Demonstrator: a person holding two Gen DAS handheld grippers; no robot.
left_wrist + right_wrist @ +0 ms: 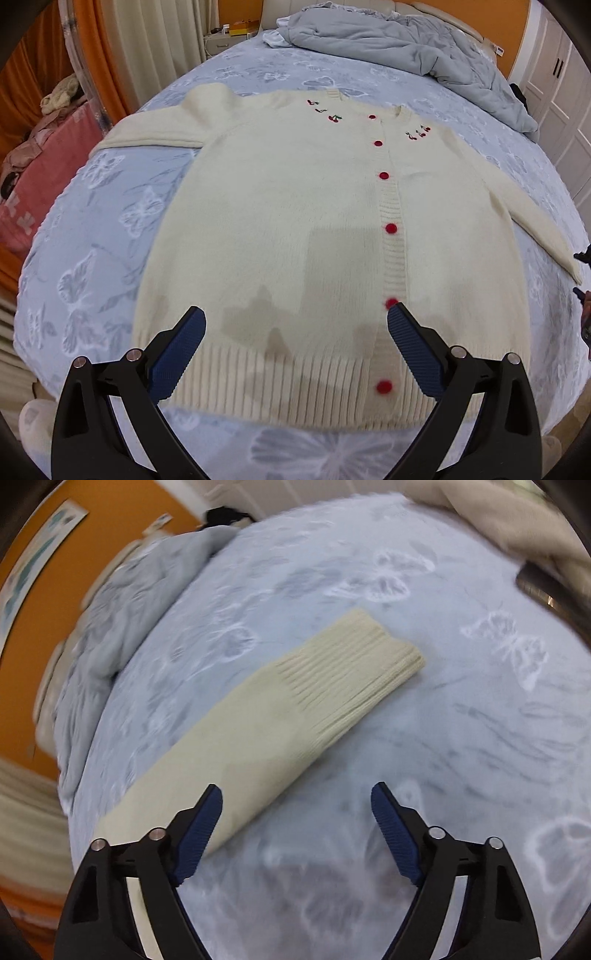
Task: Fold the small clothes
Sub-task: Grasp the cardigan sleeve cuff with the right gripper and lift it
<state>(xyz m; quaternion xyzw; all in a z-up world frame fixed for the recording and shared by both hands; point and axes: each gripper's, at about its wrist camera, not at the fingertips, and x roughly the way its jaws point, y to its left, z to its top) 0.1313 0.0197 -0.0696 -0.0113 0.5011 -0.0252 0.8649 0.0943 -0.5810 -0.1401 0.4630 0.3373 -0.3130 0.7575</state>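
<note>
A cream knit cardigan [288, 221] with red buttons and cherry embroidery lies flat, front up, on the bed, sleeves spread to both sides. My left gripper [297, 314] hovers open above its ribbed hem, nothing between the blue pads. In the right wrist view one cream sleeve [280, 720] with a ribbed cuff runs diagonally across the sheet. My right gripper [297, 794] is open over the sheet; its left finger overlaps the sleeve's edge, and the pads press on nothing. This view is blurred.
The bed has a pale blue butterfly-print sheet [92, 229]. A grey quilt [406, 48] is bunched at the far end, also the grey quilt [122, 609] in the right wrist view. A pink blanket [40, 177] lies off the left side. Orange walls and white cupboards surround the bed.
</note>
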